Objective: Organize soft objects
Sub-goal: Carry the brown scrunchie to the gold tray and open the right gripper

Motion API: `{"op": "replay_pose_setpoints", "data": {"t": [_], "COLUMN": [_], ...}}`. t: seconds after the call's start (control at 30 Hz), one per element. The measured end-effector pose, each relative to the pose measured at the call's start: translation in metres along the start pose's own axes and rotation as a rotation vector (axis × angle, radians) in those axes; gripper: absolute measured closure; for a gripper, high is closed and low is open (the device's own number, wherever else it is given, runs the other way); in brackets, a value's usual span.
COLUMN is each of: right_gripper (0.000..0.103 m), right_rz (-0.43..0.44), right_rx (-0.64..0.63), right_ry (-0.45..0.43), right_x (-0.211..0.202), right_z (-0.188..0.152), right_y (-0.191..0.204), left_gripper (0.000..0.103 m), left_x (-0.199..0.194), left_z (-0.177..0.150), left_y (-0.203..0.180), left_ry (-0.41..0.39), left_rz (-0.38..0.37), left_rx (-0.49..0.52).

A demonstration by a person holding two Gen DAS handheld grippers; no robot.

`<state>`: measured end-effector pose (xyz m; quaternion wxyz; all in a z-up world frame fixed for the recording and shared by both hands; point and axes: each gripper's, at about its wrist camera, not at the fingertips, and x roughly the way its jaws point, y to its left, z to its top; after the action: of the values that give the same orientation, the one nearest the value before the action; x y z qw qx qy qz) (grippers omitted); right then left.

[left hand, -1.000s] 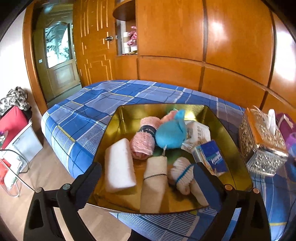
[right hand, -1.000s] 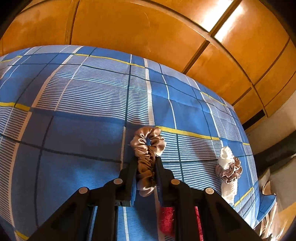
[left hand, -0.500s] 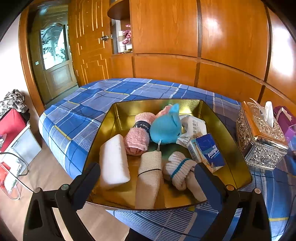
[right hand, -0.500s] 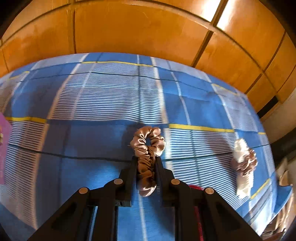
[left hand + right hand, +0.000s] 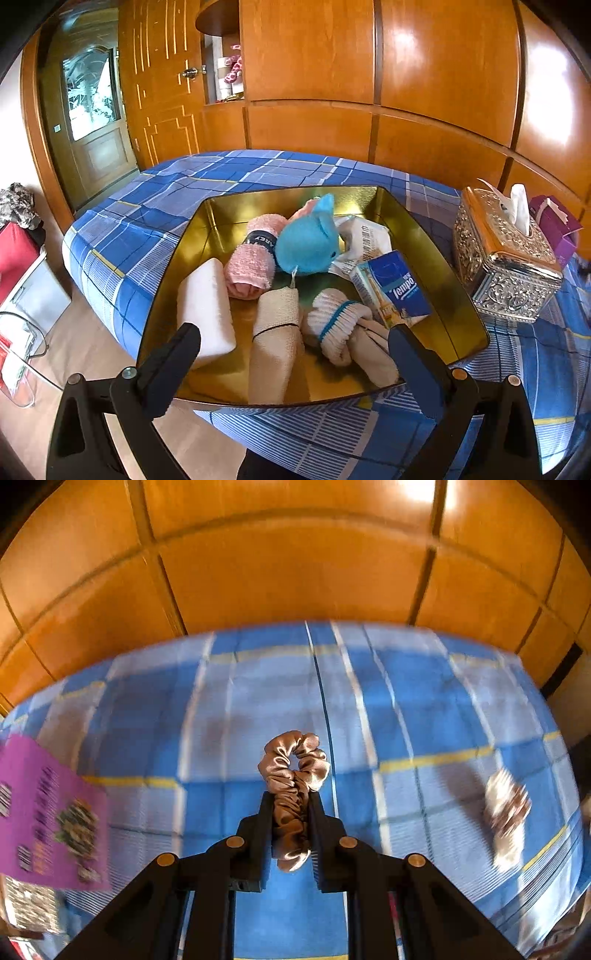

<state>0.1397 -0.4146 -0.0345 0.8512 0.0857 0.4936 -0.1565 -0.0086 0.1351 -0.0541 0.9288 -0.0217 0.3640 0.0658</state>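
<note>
Left wrist: tissue pack (image 5: 393, 288) reads "Tempo".

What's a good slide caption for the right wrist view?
Right gripper clamps a tan satin scrunchie above the blue plaid bedspread.

You're in home bedroom: bed under blue plaid sheet (image 5: 155, 229), glossy wood wardrobe panels (image 5: 443, 74), glass-paned door (image 5: 92, 110), ornate tissue box (image 5: 506, 266).
</note>
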Motion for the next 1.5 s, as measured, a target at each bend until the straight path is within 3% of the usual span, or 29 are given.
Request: {"op": "replay_pose_setpoints", "data": {"t": [0.13,0.3,0.4,0.5,0.67,0.73,0.9,1.03,1.23,1.4,1.5], "right_gripper": [0.087,0.087,0.087,0.087,0.087,0.087,0.087,0.087,0.087,0.081,0.071], "right_rz": [0.050,0.158,0.252,0.382,0.575,0.664,0.756,0.745,0.655,0.583,0.553], "right_rx": [-0.049,-0.193,-0.304,-0.432,-0.627,-0.696,-0.781,-0.806,-0.857,-0.868,-0.863], "right_ry": [-0.132,-0.320,-0.391,-0.407,-0.331,-0.237,-0.046,0.052,0.108,0.124,0.115], "right_x": [-0.053,-0.135,-0.176,-0.202,-0.208,-0.198,-0.164,-0.130,-0.086,-0.057,-0.048], "right_z": [0.032,0.056,0.049,0.026,-0.030,-0.058,-0.118,-0.152,-0.179,-0.183,-0.184], "right_y": [0.023,0.086,0.131,0.181,0.264,0.302,0.370,0.413,0.447,0.458,0.458], "left_gripper": [0.001,0.001,0.001,0.001,0.001,0.001,0.001,0.001,0.001,0.001,0.001], "left_x": [0.000,-0.002,-0.004,-0.004,-0.010,-0.011,-0.012,-0.011,-0.005,0.000,0.002], "left_z": [0.000,0.001,0.003,0.006,0.018,0.021,0.024,0.024,0.023,0.021,0.019], "left_y": [-0.001,0.002,0.004,0.008,0.033,0.046,0.070,0.074,0.078,0.076,0.073], "left_ry": [0.001,-0.006,-0.014,-0.021,-0.060,-0.070,-0.078,-0.081,-0.063,-0.045,-0.036], "left_rz": [-0.004,-0.005,-0.006,-0.001,0.046,0.064,0.089,0.098,0.093,0.084,0.075], "left_rx": [0.001,-0.006,-0.009,-0.016,-0.076,-0.107,-0.175,-0.181,-0.201,-0.204,-0.197]}}
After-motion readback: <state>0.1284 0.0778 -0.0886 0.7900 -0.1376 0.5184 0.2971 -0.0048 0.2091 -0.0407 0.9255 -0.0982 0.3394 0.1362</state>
